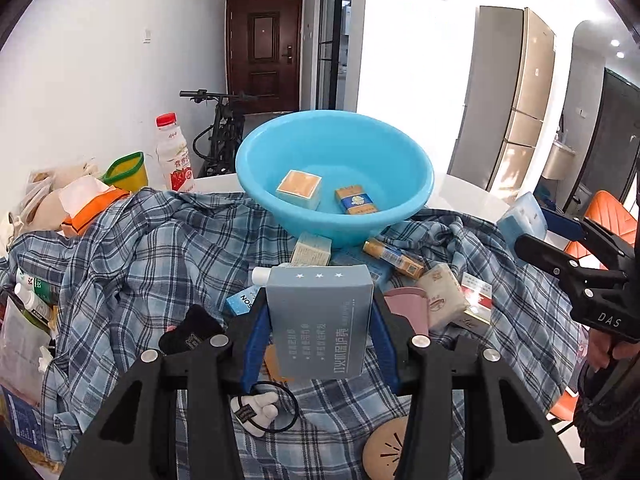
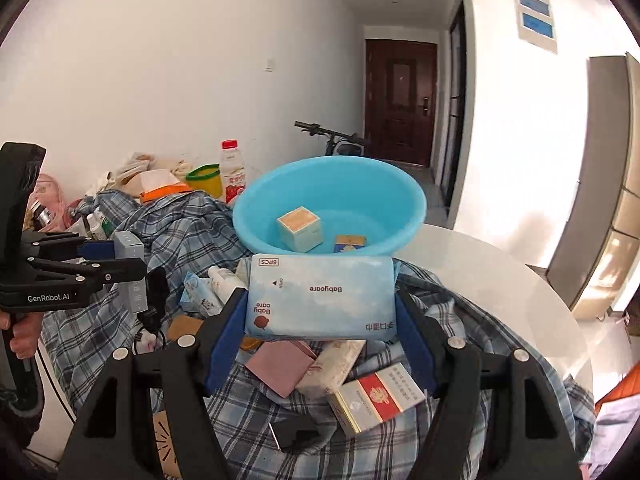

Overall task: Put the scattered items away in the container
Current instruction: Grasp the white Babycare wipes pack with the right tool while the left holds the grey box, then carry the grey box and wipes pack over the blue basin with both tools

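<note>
A blue basin (image 1: 280,156) (image 2: 404,196) stands at the far side of a plaid cloth (image 1: 152,240) and holds two small boxes (image 1: 299,189) (image 1: 355,200). My left gripper (image 1: 320,320) is shut on a grey box (image 1: 320,320), held above the cloth short of the basin; the box also shows in the right wrist view (image 2: 130,276). My right gripper (image 2: 320,304) is shut on a pale blue wipes pack (image 2: 320,300), held just before the basin's near rim; the pack also shows in the left wrist view (image 1: 524,216). Several items lie scattered below.
On the cloth lie a red and white carton (image 2: 376,396), a tissue pack (image 2: 334,364), a pink pouch (image 2: 280,364), a hair tie with a charm (image 1: 260,408) and small boxes (image 1: 312,248). A drink bottle (image 1: 174,156) and a yellow cup (image 1: 128,172) stand behind left.
</note>
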`<action>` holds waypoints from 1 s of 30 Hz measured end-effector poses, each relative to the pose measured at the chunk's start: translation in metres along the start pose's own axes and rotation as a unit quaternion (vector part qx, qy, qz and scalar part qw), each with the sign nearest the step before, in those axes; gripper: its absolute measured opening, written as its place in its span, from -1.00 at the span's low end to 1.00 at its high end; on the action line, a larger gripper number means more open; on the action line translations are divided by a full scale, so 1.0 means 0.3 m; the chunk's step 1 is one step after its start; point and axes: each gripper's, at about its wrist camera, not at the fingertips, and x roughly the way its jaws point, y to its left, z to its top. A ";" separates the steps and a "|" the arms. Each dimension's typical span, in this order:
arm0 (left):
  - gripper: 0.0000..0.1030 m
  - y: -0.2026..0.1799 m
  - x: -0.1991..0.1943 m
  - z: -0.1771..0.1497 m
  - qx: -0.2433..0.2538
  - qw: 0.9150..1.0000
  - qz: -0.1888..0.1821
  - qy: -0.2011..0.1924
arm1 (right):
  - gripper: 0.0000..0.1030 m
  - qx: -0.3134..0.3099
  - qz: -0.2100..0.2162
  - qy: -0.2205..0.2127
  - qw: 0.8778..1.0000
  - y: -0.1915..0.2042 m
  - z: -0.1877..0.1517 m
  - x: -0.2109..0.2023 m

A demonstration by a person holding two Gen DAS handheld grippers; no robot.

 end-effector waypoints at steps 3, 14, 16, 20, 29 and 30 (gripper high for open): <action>-0.05 -0.041 0.016 -0.019 0.020 1.000 -0.001 0.021 | 0.37 0.038 0.010 0.020 0.999 -0.030 -0.047 -0.019; -0.05 -0.110 0.022 -0.020 0.039 0.999 -0.005 0.028 | 0.37 0.043 0.008 0.030 0.999 -0.052 -0.047 -0.009; -0.05 -0.108 0.034 -0.003 0.041 0.999 -0.005 0.032 | 0.37 0.038 0.011 0.028 0.999 -0.047 -0.013 0.007; -0.05 -0.090 0.078 0.082 0.029 0.999 0.005 0.022 | 0.37 0.029 0.004 0.005 1.000 -0.040 0.091 0.052; -0.05 -0.053 0.133 0.365 0.021 0.999 0.028 -0.019 | 0.37 0.032 -0.019 -0.024 0.999 -0.083 0.344 0.137; -0.05 -0.045 0.150 0.399 0.016 0.999 0.031 -0.019 | 0.37 0.033 -0.021 -0.026 0.999 -0.087 0.365 0.145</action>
